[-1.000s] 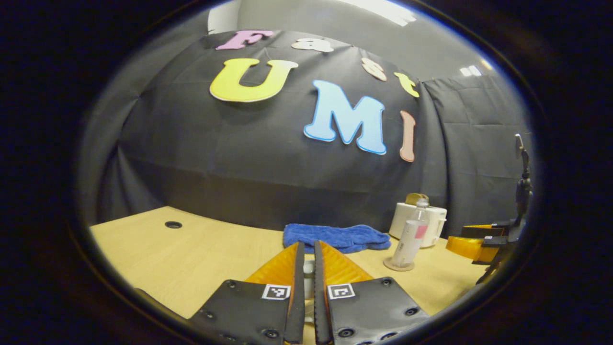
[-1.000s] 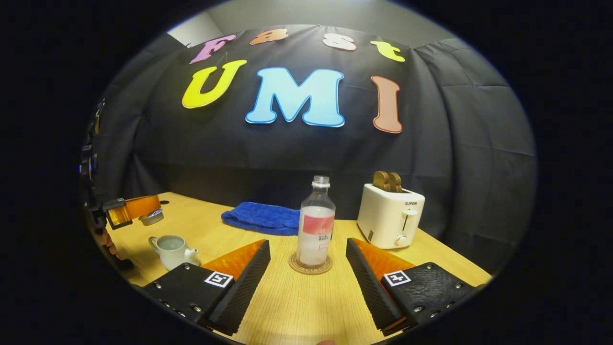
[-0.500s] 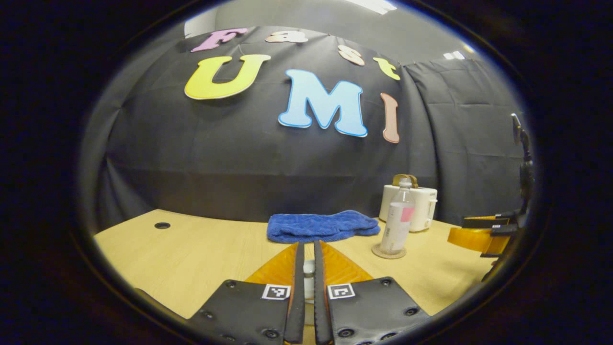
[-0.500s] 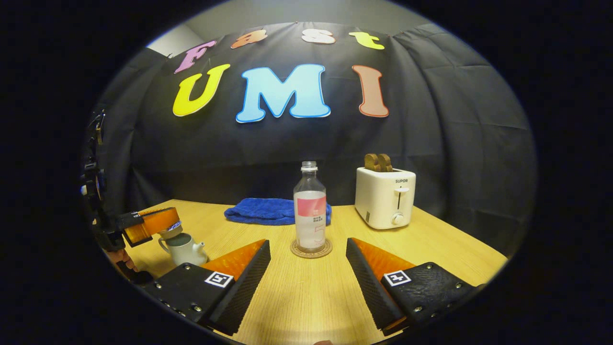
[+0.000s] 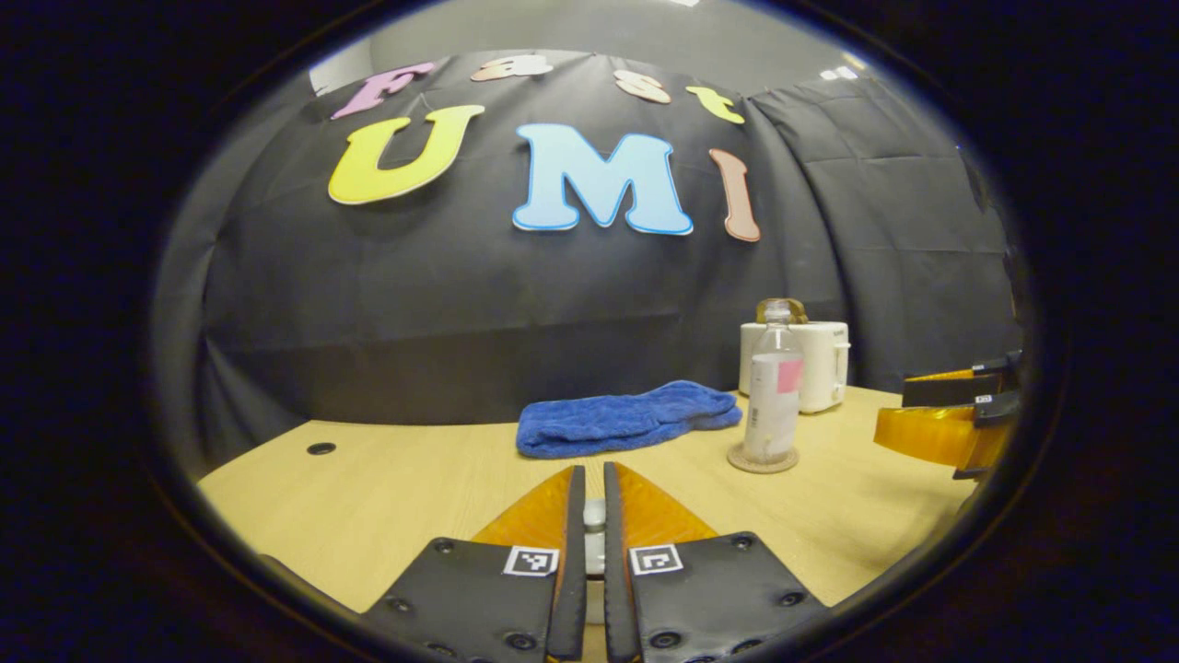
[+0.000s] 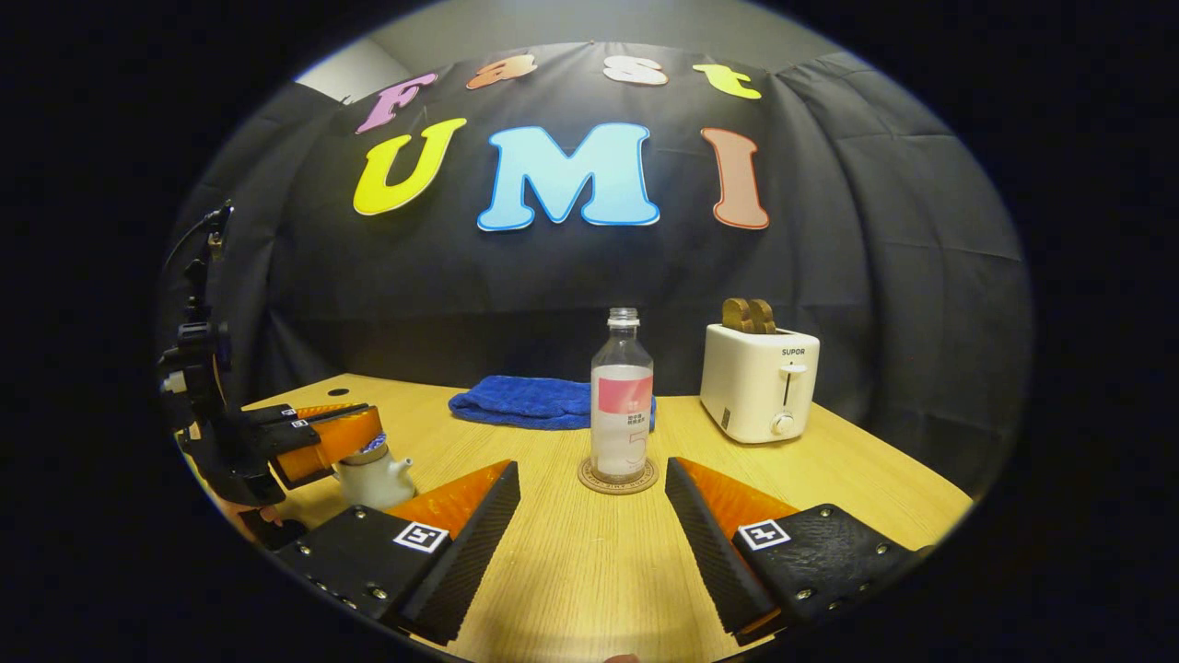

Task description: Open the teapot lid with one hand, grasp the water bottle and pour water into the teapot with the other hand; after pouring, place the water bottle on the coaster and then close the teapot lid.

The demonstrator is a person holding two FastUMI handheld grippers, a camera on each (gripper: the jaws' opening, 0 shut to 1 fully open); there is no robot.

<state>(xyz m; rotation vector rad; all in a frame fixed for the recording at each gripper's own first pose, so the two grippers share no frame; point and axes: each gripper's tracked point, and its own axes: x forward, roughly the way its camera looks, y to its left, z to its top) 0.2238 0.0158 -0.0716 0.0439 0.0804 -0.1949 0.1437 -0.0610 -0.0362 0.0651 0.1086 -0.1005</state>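
Lid knob, small and pale, sits pinched in my left gripper (image 5: 589,516) above the white ceramic teapot (image 6: 373,479) at lower left; fragile, so I lower gently. Clear plastic water bottle (image 6: 622,405) stands centre on its round coaster (image 6: 618,477); right gripper (image 6: 592,516) gapes wide.

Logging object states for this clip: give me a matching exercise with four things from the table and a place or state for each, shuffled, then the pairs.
Things:
1. water bottle
2. teapot
3. blue towel
4. toaster

Places or states:
A. lies folded near the back wall
B. directly under the left gripper
C. holds two slices
D. upright on the coaster

Pairs: 1-D, 2-B, 3-A, 4-C
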